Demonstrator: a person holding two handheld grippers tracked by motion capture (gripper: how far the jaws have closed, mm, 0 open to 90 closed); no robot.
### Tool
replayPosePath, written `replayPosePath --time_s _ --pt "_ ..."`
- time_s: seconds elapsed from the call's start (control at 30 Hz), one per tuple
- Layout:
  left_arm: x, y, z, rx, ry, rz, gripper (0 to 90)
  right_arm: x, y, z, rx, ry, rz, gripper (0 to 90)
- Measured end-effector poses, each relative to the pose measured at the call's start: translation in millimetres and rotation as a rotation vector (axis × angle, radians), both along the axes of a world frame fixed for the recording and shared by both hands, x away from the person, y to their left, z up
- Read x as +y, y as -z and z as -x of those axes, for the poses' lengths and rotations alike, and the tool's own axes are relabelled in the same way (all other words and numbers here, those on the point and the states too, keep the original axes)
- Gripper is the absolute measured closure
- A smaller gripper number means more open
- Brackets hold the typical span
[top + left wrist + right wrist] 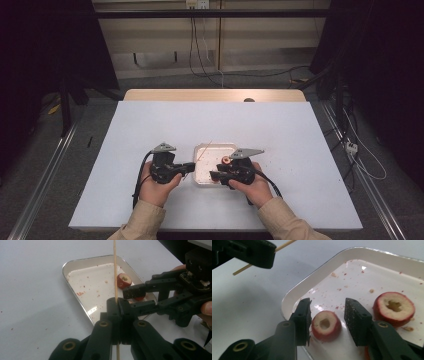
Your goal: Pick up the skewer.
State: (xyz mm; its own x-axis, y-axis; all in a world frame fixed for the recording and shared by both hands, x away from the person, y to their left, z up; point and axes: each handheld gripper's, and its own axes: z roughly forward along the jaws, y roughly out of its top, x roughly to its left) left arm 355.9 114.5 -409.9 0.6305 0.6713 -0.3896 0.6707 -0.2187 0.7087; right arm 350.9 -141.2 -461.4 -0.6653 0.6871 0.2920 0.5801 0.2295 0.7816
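My left gripper [118, 302] is shut on a thin wooden skewer [114, 270], which points up over a white metal tray [75, 262]. In the tray lie red fruit slices with cored centres. My right gripper [327, 302] is open, its jaws standing either side of the smaller slice [325, 325], with a gap at the right jaw. A larger slice [394, 308] lies just to the right of it. In the high view the left gripper [191, 166] and the right gripper [214, 175] face each other over the tray [200, 146].
The tray sits on a white table sheet [280, 130] dotted with red crumbs. A wooden table edge [215, 95] runs along the back. Cables lie on the floor beyond. The person's hands and beige sleeves [145, 220] come in at the near edge.
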Motion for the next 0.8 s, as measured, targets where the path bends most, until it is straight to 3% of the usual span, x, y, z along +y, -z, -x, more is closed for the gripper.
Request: replayPosePath --time_s 0.1,0.17,0.27,0.4,0.5,0.63,0.8 --pt "0.1 0.7 -0.1 0.001 -0.002 -0.002 89.2 -3.3 -2.2 -4.5 -0.004 0.010 -0.011 58.5" --pt "-0.1 1.2 -0.4 0.003 0.000 -0.006 89.2 -2.5 -1.5 -4.4 -0.003 -0.005 0.023 59.5" --pt "0.1 1.2 -0.5 0.006 0.002 -0.006 89.2 -1.3 -1.3 -2.2 -0.002 -0.015 0.028 59.6" --pt "-0.1 0.3 0.0 0.000 -0.001 -0.006 89.2 2.5 -0.2 -0.2 0.017 -0.040 0.014 60.2" --pt "0.1 0.1 0.1 -0.001 0.000 -0.005 89.2 8.9 2.8 2.4 0.017 -0.063 0.061 63.6" --pt "1.3 -0.3 -0.1 0.002 -0.005 -0.005 89.2 8.0 1.1 1.4 0.020 -0.061 0.022 73.9" --pt "1.1 -0.1 -0.2 0.004 0.000 -0.007 89.2 4.4 -2.7 0.5 0.016 -0.039 0.002 74.1"
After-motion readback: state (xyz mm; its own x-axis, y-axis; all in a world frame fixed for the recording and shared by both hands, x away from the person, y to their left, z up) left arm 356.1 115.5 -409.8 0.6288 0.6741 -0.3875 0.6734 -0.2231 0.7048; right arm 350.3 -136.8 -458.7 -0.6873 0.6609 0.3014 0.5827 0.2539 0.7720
